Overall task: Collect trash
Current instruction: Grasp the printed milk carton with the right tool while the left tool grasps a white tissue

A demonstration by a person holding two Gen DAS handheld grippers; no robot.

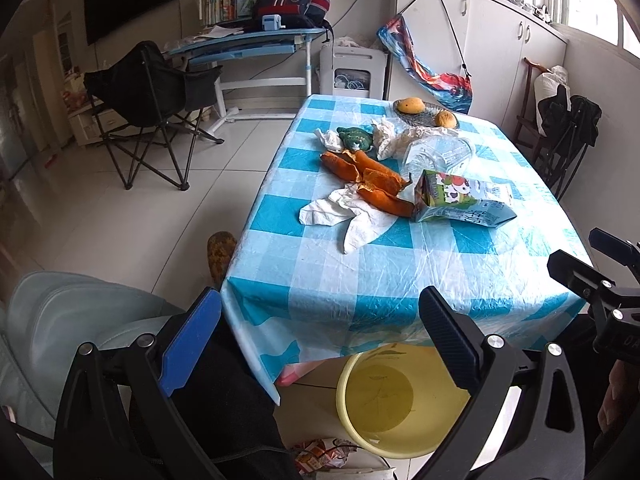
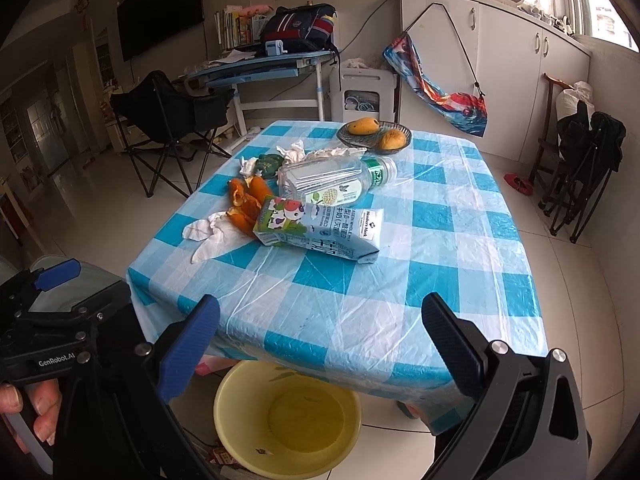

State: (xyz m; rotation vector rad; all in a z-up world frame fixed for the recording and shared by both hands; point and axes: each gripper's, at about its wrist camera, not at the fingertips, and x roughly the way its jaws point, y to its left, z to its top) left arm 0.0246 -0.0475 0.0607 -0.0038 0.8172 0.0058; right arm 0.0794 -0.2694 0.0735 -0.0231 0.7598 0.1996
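- The yellow plastic bucket (image 2: 286,416) stands on the floor under the near edge of the table (image 2: 360,300), which wears a blue-and-white checked cloth. Only a small dark speck shows on the bucket's pale bottom.
- A dark shallow dish (image 2: 374,133) at the far end of the table holds two yellow mangoes (image 2: 362,125), one toward each side of the dish.
- The milk carton (image 2: 320,230) lies flat near the table's middle. Its long axis runs across the table, with the cow-printed end toward the orange peels (image 2: 244,204) and the folded end toward the right.
- The clear plastic bottle (image 2: 336,180) lies on its side just behind the carton, touching it or nearly so. Its green-banded cap end points right and toward the dish.
- Crumpled white tissues (image 1: 344,216) lie on the carton's left by the peels. More tissue and a green lump (image 1: 354,138) sit beyond the peels, toward the dish.
- The left gripper (image 1: 320,344) hovers over the table's near edge, above the bucket. Its jaws are spread wide with nothing between them. All the trash lies well ahead of it.
- The right gripper (image 2: 320,344) is likewise spread wide and holds nothing. The carton lies straight ahead of it, well apart.
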